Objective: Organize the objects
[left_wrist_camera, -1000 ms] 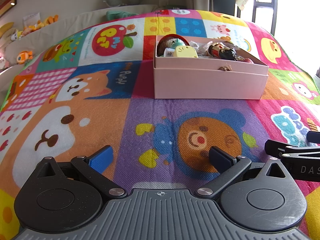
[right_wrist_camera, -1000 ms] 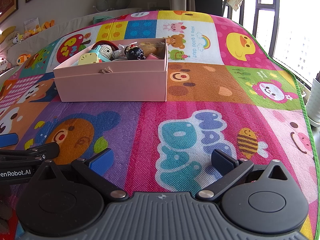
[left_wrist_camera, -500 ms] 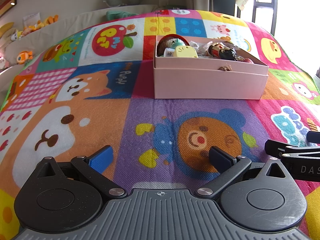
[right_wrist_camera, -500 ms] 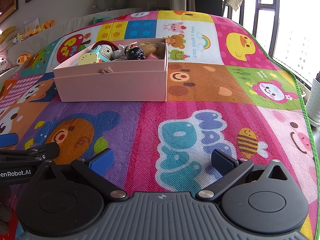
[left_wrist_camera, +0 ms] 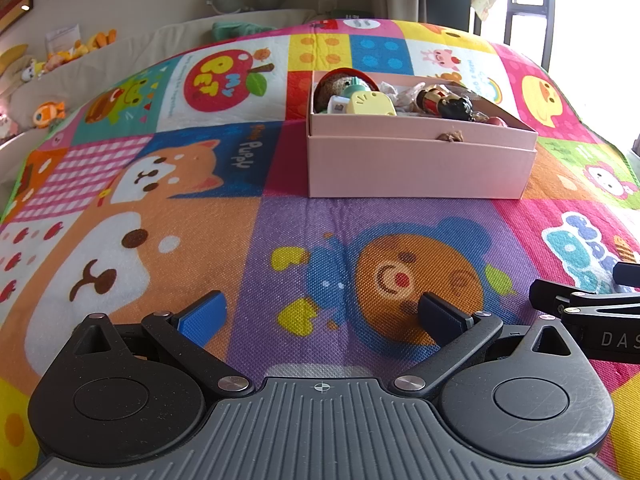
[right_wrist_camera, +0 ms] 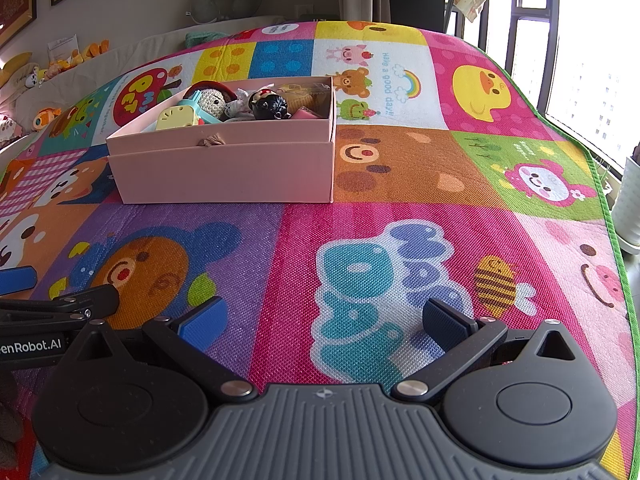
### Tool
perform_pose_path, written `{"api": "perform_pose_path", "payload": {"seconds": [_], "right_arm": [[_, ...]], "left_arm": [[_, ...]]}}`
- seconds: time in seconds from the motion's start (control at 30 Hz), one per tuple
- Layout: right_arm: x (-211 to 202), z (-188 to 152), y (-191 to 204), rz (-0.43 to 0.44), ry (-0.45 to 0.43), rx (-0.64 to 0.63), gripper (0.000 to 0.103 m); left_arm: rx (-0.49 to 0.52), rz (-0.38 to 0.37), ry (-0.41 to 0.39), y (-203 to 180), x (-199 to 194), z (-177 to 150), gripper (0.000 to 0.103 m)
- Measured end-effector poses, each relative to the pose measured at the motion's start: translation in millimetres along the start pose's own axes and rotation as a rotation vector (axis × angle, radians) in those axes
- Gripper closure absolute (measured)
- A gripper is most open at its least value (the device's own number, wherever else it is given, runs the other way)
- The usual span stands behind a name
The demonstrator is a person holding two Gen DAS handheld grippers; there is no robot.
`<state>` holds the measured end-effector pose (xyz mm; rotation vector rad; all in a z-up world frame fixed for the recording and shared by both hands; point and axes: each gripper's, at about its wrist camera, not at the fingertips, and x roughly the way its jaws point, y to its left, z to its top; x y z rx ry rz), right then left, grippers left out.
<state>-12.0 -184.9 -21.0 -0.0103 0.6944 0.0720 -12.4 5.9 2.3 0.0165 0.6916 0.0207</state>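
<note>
A pink box (left_wrist_camera: pixel 416 164) stands on the colourful play mat, also shown in the right wrist view (right_wrist_camera: pixel 224 172). It holds several small toys: a yellow toy (left_wrist_camera: pixel 370 105), a black and red figure (left_wrist_camera: pixel 444 104), a crocheted doll (right_wrist_camera: pixel 210 98) and a black figure (right_wrist_camera: pixel 270 106). My left gripper (left_wrist_camera: pixel 320 320) is open and empty, low over the mat in front of the box. My right gripper (right_wrist_camera: pixel 324 320) is open and empty, to the right of the left one and nearer than the box.
The play mat (right_wrist_camera: pixel 400 160) covers the whole surface. Its green edge (right_wrist_camera: pixel 616 240) runs along the right, with a window beyond. Plush toys (left_wrist_camera: pixel 52 56) line a ledge at the far left. The other gripper's fingers (left_wrist_camera: pixel 580 300) show at the frame side.
</note>
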Motion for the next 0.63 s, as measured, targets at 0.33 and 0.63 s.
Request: {"api": "perform_pose_path", "payload": {"seconds": [0.33,0.63], "right_arm": [[0.0,0.0,-0.1,0.0,0.0,0.0,0.0],[0.1,0.0,-0.2,0.0,0.0,0.0,0.0]], "left_arm": [[0.0,0.0,0.0,0.2,0.3,0.0,0.0],[-0.005,-0.006,-0.001,-0.2,0.0,-0.4,0.0]]}}
